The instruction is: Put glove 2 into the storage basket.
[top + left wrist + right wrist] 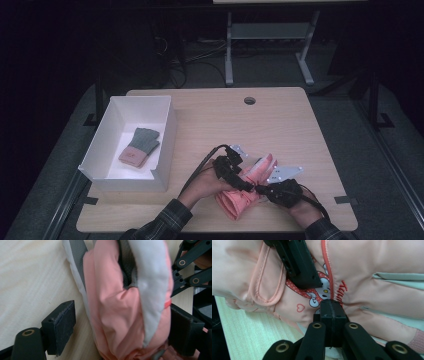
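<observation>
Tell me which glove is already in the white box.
The small grey-and-pink knit glove, lying flat in the white box. The other, a padded pink ski glove, sits on the table between both grippers.

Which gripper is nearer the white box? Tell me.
Left. The left gripper sits just right of the white box; the right gripper lies farther right, at the pink glove.

A light wooden table (280,125) carries a round cable hole (249,100) near its far edge. On its left part sits a white open box (167,125), its near right corner cut lower. Inside the box lies a small glove (139,147) with a grey finger end and a pink cuff. Beyond the table, on the dark floor, stand the grey legs of another table (229,50), with loose cables (175,60) beside them.
</observation>
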The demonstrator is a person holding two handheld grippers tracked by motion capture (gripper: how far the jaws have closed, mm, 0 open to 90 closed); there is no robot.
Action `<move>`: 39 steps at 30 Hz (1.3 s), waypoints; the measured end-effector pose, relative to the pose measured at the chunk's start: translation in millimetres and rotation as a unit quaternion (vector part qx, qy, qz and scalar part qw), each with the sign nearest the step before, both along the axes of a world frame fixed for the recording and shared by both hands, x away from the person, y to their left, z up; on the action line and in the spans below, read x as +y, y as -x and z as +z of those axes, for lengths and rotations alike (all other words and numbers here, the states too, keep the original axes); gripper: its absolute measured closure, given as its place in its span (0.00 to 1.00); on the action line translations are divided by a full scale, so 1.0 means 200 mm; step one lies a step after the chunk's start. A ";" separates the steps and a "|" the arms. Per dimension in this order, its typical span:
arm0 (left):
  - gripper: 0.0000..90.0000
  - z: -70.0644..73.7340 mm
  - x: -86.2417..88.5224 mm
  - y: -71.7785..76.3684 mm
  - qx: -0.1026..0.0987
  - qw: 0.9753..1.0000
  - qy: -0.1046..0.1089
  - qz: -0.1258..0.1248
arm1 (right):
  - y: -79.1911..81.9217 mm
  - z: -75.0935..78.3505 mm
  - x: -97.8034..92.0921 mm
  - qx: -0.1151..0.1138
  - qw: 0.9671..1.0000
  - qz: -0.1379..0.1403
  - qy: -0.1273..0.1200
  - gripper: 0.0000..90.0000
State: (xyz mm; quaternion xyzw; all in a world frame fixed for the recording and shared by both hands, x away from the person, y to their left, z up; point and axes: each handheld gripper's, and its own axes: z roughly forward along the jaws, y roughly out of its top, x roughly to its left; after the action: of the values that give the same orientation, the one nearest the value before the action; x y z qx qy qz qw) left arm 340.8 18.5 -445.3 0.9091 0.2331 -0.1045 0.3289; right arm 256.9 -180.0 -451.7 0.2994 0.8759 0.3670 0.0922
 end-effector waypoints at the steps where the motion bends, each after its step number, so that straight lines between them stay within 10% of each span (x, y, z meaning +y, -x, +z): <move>1: 0.19 -0.01 0.00 0.00 0.004 1.000 0.002 -0.002 | 0.00 0.00 0.00 0.005 1.000 -0.001 -0.002 1.00; 10: 0.28 -0.06 0.01 -0.03 0.074 0.997 0.026 -0.010 | -0.01 -0.01 -0.01 0.014 1.000 0.001 -0.010 1.00; 24: 0.54 -0.09 0.04 -0.08 0.120 0.991 0.050 -0.026 | -0.02 -0.01 -0.03 0.020 1.000 0.002 -0.020 1.00; 39: 0.71 -0.01 0.06 -0.08 0.111 0.992 0.048 -0.021 | 0.06 0.11 -0.17 0.013 0.998 -0.011 -0.061 0.49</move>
State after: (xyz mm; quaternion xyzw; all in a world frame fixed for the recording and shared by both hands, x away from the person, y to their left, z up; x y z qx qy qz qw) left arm 356.2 29.6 -447.4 0.8796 0.2441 -0.2228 0.3421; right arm 244.7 -213.9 -429.2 0.3193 0.8495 0.4147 0.0661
